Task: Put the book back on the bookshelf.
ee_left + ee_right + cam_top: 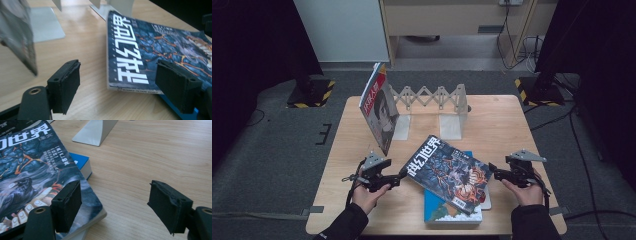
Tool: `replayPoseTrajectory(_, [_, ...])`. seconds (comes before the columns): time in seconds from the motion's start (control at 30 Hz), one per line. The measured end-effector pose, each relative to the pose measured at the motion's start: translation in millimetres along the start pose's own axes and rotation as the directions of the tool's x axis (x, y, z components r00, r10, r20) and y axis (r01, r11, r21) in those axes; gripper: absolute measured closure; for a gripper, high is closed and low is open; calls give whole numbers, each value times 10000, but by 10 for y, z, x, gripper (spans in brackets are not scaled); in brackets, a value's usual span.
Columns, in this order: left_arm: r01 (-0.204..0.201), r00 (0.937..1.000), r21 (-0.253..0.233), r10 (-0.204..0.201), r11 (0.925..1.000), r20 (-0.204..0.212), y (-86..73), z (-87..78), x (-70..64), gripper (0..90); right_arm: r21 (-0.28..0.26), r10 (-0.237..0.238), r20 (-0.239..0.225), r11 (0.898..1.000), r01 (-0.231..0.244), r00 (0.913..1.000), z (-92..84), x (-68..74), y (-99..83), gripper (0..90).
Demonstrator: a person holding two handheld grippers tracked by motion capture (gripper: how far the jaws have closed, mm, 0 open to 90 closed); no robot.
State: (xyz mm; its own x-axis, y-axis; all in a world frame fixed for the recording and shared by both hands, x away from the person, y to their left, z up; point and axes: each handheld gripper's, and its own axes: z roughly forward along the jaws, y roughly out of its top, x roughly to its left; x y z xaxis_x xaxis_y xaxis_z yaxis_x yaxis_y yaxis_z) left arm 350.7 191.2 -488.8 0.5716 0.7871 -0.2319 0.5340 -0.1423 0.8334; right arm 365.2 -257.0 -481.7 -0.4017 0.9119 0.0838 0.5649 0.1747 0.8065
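A dark blue magazine (449, 172) with white characters lies askew on a blue book (447, 212) near the table's front. My left gripper (403, 175) sits at the magazine's left corner, open. In the left gripper view its jaws (120, 67) stand either side of the magazine's (140, 50) near edge without pressing it. My right gripper (492, 171) is just right of the magazine, open. In the right gripper view (116, 187), one pad hovers over the magazine's (30, 170) corner and bare wood lies between the jaws. The blue book (80, 161) peeks out beneath.
A second magazine (379, 107) stands upright, leaning at the left end of a grey expanding bookend rack (432, 97) at the back of the wooden table (502, 125). The rack's metal feet (95, 131) rest on the wood behind the lying magazine.
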Motion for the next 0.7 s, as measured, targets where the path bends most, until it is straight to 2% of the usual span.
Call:
replayPoseTrajectory(0.17, [-8,9999,332,4,9994,116,-42,91,-27,193,180,-24,-186,9998,28,9998,23,79,7,299])
replayPoseTrajectory(0.37, [378,9992,627,-387,9973,141,-78,174,6,194,420,-5,-350,9991,19,9994,59,174,7,321])
replayPoseTrajectory(0.47, [579,9978,667,-599,9961,276,-85,200,24,194,524,3,-518,9986,25,9987,85,220,2,321])
replayPoseTrajectory(0.6, [609,9970,771,-644,9952,426,-95,235,31,205,545,-56,-643,9985,91,9979,110,253,4,322])
replayPoseTrajectory(0.7, [759,9937,891,-827,9931,761,-109,285,36,201,615,30,-710,9981,14,9975,122,264,-1,322])
